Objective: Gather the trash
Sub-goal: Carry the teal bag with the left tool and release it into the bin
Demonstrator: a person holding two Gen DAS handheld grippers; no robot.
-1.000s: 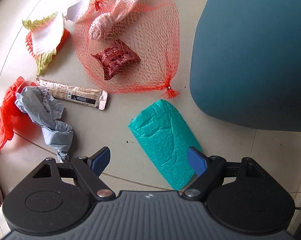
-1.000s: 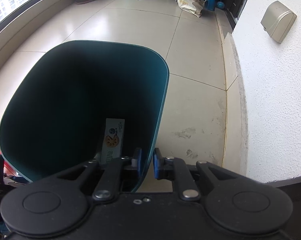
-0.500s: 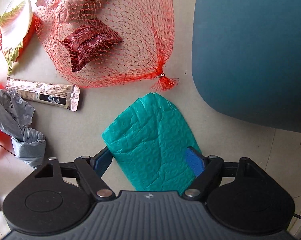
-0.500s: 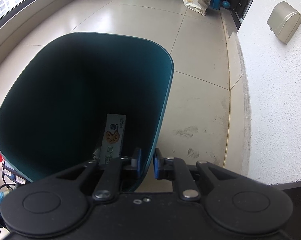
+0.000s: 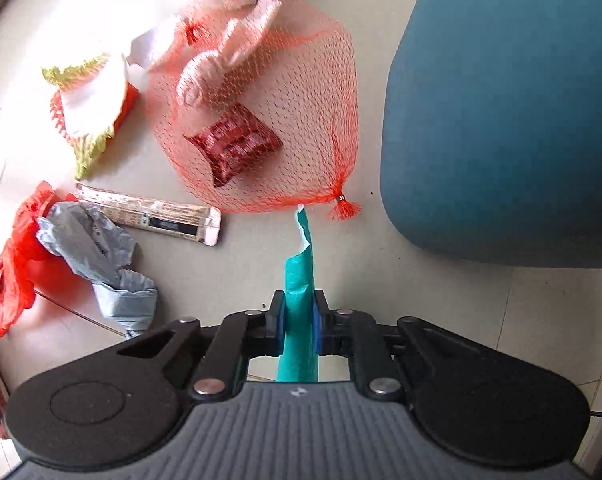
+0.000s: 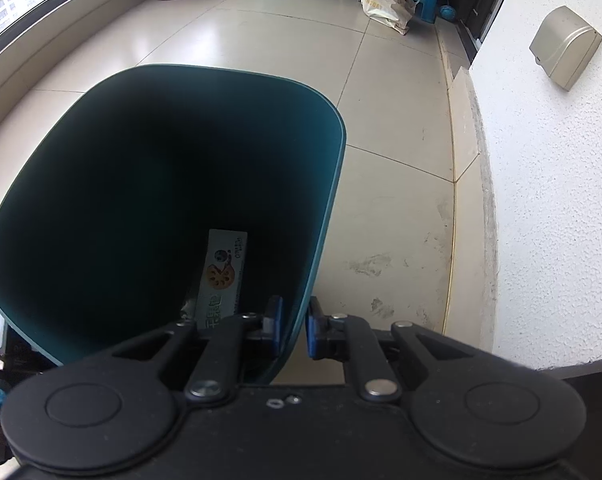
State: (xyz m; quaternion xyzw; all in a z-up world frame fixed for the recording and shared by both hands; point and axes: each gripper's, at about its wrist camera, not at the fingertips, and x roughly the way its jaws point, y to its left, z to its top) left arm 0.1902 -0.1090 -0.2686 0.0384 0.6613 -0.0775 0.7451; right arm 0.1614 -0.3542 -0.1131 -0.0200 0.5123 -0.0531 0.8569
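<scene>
My left gripper [image 5: 297, 312] points down at the floor, its jaws closing with a teal padded bag [image 5: 302, 268] pinched between the blue pads. The bag hangs folded and narrow above the tiles. Beyond it lie a red net bag [image 5: 313, 92] over a dark red packet [image 5: 237, 146], a long printed wrapper [image 5: 153, 216], a crumpled grey bag [image 5: 97, 248] and a red plastic bag [image 5: 17, 256]. My right gripper [image 6: 293, 320] is shut on the near wall of the teal bin [image 6: 325, 216]. A white wrapper [image 6: 221, 276] lies inside the bin.
The bin's outer side [image 5: 501, 112] fills the right of the left wrist view. A white and green wrapper [image 5: 89, 108] lies at the upper left. A rough white wall [image 6: 541, 200] runs close on the bin's right. Shopping bags [image 6: 385, 0] stand far across the tiled floor.
My left gripper dropped over the teal bag, closed on it and lifted it off the floor, folding it narrow. The right gripper kept its hold on the bin.
</scene>
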